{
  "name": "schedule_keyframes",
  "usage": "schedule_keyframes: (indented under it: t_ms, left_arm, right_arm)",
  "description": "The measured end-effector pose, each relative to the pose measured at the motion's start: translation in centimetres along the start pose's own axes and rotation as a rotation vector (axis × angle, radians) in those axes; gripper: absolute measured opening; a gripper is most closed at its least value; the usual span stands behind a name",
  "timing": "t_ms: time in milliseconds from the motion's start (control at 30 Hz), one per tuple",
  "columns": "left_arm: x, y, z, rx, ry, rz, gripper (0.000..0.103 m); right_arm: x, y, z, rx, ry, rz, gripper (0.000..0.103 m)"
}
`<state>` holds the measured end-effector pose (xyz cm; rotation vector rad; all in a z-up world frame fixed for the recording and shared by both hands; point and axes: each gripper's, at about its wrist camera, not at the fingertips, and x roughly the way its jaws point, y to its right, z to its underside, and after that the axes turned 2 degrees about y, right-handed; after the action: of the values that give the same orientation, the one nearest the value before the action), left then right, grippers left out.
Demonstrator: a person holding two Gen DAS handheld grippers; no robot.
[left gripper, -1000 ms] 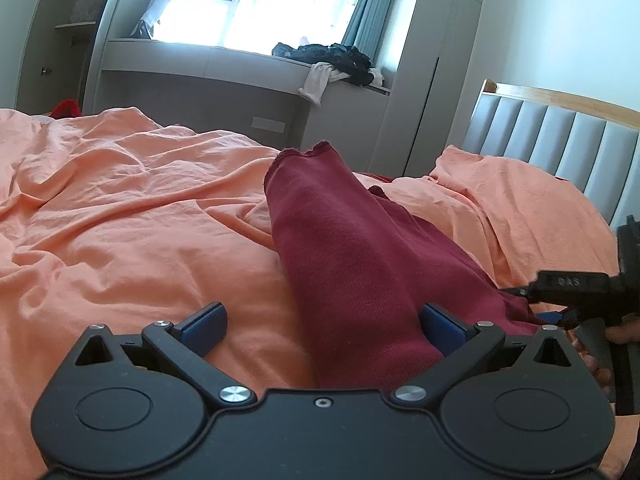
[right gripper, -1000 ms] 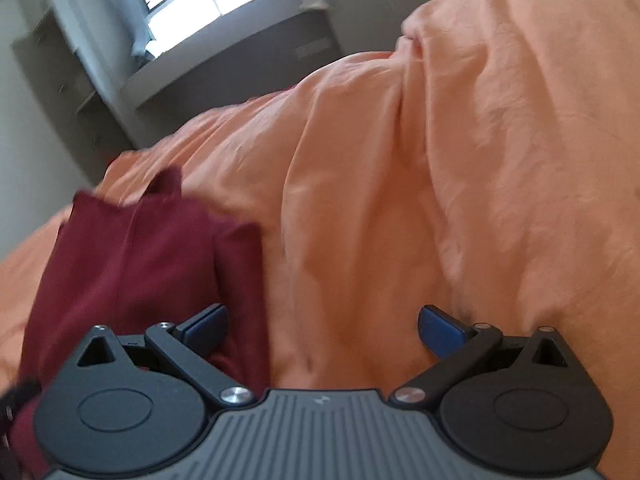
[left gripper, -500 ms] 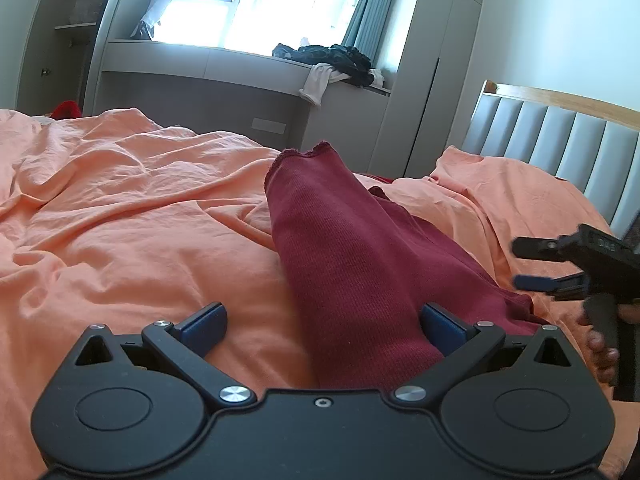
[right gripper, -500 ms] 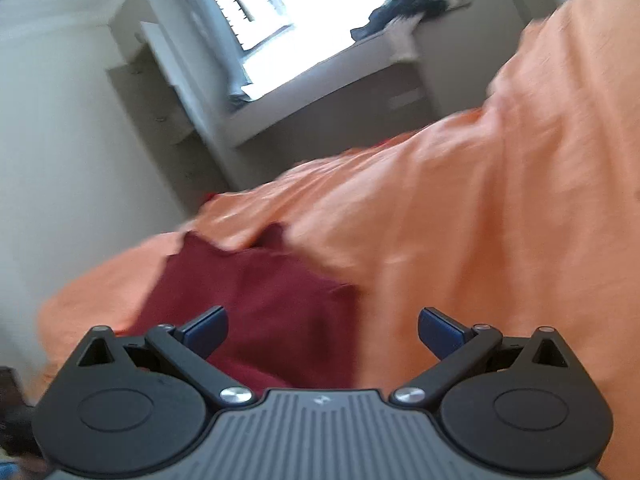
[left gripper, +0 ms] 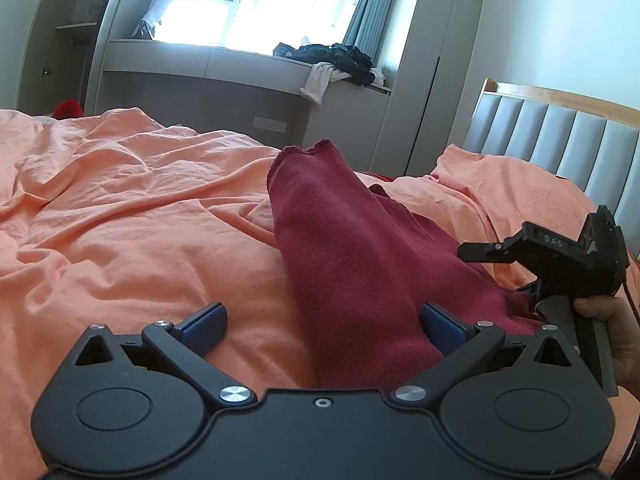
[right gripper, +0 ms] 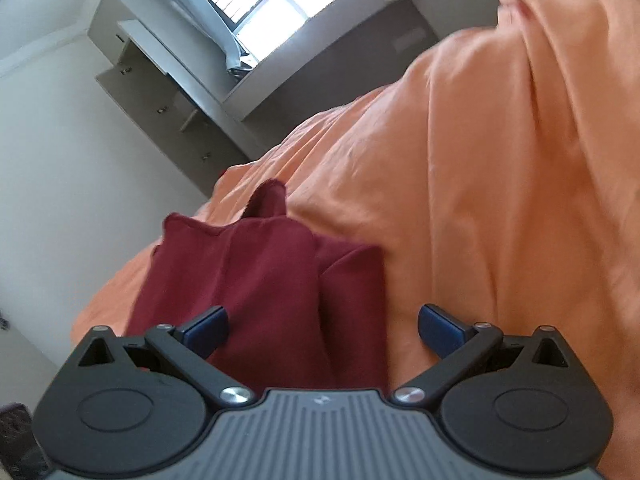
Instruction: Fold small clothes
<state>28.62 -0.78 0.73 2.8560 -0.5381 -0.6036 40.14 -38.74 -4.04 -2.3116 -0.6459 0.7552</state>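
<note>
A dark red knitted garment (left gripper: 352, 256) lies on the orange bed sheet (left gripper: 132, 216), folded into a long strip running away from me. My left gripper (left gripper: 322, 324) is open just above its near end, holding nothing. The garment also shows in the right wrist view (right gripper: 264, 288), lower left. My right gripper (right gripper: 323, 326) is open and tilted, hovering over the garment's edge and the sheet. In the left wrist view the right gripper (left gripper: 516, 258) is at the right, lifted above the garment's right side, held by a hand.
A grey padded headboard (left gripper: 560, 140) with a wooden rim stands at the right. A grey window bench (left gripper: 224, 64) at the back carries dark and white clothes (left gripper: 332, 64). A wardrobe (left gripper: 432, 60) stands beside it. A red item (left gripper: 66, 110) sits at the far left.
My right gripper has lifted off the garment's right side and tilted, its view swinging across the bed. My left gripper and the garment have stayed in place.
</note>
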Motion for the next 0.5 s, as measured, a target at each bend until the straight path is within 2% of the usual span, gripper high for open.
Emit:
schedule_keyframes:
  t_ms: [100, 133, 333, 500]
  left_arm:
    - [0.0, 0.1, 0.1, 0.002, 0.005, 0.001, 0.103]
    - [-0.1, 0.1, 0.1, 0.001, 0.007, 0.001, 0.103]
    - [0.0, 0.3, 0.1, 0.002, 0.003, -0.007, 0.103]
    - [-0.1, 0.3, -0.7, -0.005, -0.018, 0.007, 0.103]
  right_arm:
    - [0.0, -0.3, 0.1, 0.055, -0.051, -0.104, 0.103]
    - [0.1, -0.7, 0.2, 0.048, -0.062, -0.105, 0.103]
    - [0.6, -1.9, 1.1, -0.056, -0.067, -0.014, 0.103]
    - [0.8, -1.8, 1.7, -0.043, -0.051, 0.0, 0.103]
